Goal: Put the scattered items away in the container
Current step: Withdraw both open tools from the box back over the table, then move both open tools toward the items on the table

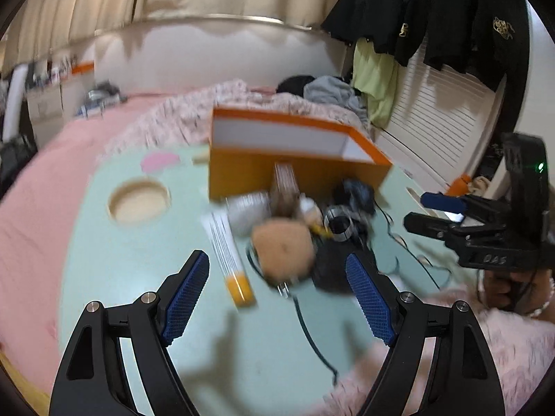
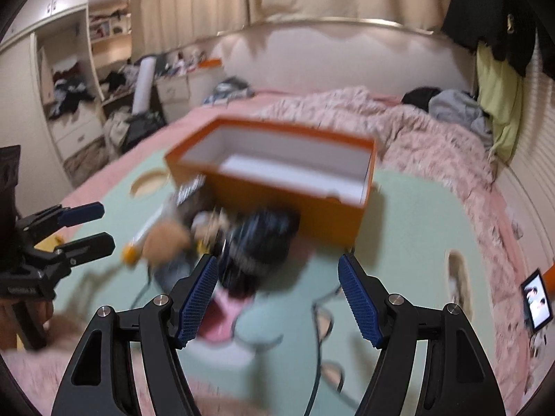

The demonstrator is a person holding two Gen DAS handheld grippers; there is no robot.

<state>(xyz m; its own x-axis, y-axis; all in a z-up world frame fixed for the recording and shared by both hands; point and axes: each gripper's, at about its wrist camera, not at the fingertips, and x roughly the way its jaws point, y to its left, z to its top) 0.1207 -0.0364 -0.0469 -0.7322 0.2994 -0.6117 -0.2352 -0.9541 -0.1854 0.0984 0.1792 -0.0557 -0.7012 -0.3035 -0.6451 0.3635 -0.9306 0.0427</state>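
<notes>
An open orange box (image 1: 298, 170) with a white inside (image 2: 277, 159) stands on a mint green table (image 1: 138, 260). In front of it lies a blurred heap: a tan round plush (image 1: 282, 251), a white tube with an orange cap (image 1: 227, 253), a black cloth bundle (image 2: 256, 242) and a dark cable (image 1: 308, 329). My left gripper (image 1: 277, 277) is open and empty, just short of the plush. My right gripper (image 2: 277, 280) is open and empty, just short of the black bundle. The right gripper also shows in the left wrist view (image 1: 437, 211).
The table rests on a bed with a pink sheet (image 1: 34, 215) and a rumpled pink blanket (image 2: 416, 138). The table has a round cup hole (image 1: 138, 202). A lit phone (image 2: 537, 300) lies at the right. Clothes hang by the shutters (image 1: 451, 17).
</notes>
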